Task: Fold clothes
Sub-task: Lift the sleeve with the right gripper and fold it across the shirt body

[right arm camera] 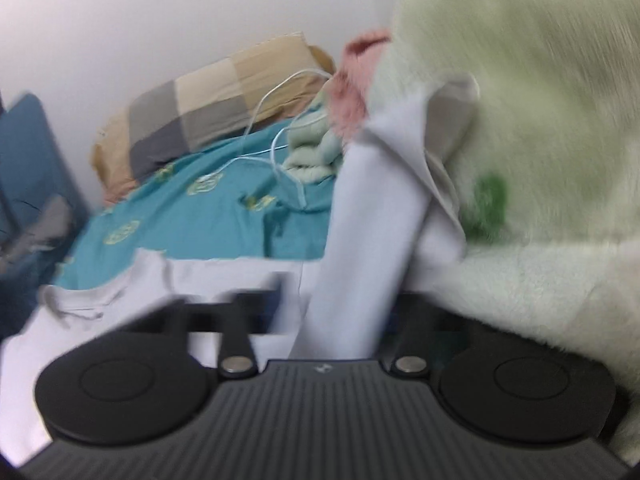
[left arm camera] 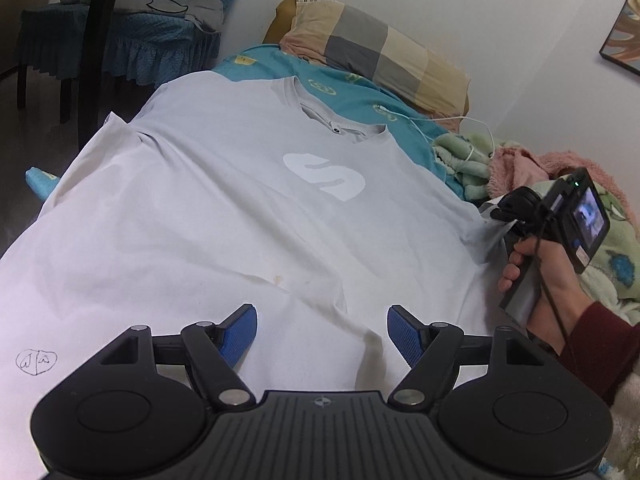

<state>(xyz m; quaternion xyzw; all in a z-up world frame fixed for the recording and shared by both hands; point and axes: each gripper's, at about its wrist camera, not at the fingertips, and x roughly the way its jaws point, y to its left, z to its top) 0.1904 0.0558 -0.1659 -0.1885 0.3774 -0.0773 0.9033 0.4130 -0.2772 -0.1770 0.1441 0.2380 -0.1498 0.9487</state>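
A pale grey T-shirt (left arm camera: 248,208) with a white S-shaped logo (left arm camera: 324,176) lies front up on the bed, collar toward the pillow. My left gripper (left arm camera: 322,334) is open, its blue pads (left arm camera: 402,334) just above the shirt's lower part, holding nothing. My right gripper (left arm camera: 502,210) is at the shirt's right sleeve and is shut on it. In the blurred right wrist view the sleeve (right arm camera: 360,240) rises as a strip of cloth from between the fingers, which the cloth hides.
A checked pillow (left arm camera: 380,56) lies at the head of the teal sheet (left arm camera: 360,96). A fluffy green and pink blanket (left arm camera: 520,168) is piled along the right, against the wall. A white cable (left arm camera: 460,124) crosses the sheet. A blue-covered table (left arm camera: 112,40) stands at back left.
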